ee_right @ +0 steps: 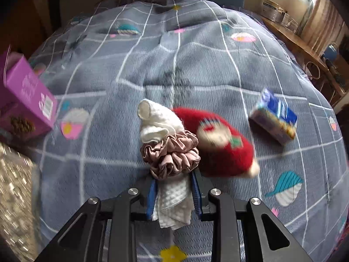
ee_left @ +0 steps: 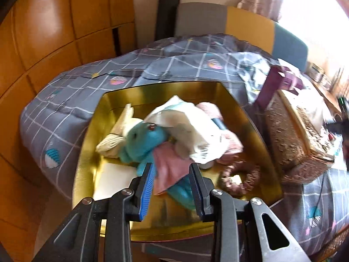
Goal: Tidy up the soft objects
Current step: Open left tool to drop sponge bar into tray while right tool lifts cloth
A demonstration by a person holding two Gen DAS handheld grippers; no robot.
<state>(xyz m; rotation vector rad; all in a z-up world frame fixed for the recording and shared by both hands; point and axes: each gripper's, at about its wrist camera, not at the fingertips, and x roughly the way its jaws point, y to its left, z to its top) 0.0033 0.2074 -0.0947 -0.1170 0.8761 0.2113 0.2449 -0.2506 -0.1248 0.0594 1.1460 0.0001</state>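
Note:
In the left wrist view a gold tin box (ee_left: 93, 135) on the bed holds a teal plush toy (ee_left: 144, 140), a pink cloth (ee_left: 170, 168), white cloths (ee_left: 183, 120) and a brown scrunchie (ee_left: 240, 179). My left gripper (ee_left: 172, 187) is open just above the pink cloth and teal plush, holding nothing. In the right wrist view my right gripper (ee_right: 174, 196) is shut on a white waffle cloth (ee_right: 172, 205) threaded through a pinkish-brown scrunchie (ee_right: 174, 155). A red plush Santa toy (ee_right: 220, 139) lies on the quilt just right of it.
A grey checked quilt (ee_right: 196, 65) covers the bed. A purple carton (ee_right: 28, 96) stands at the left, a blue tissue pack (ee_right: 274, 118) at the right. A glittery brown box (ee_left: 292, 139) sits right of the tin. Orange wardrobe doors (ee_left: 43, 43) stand to the left.

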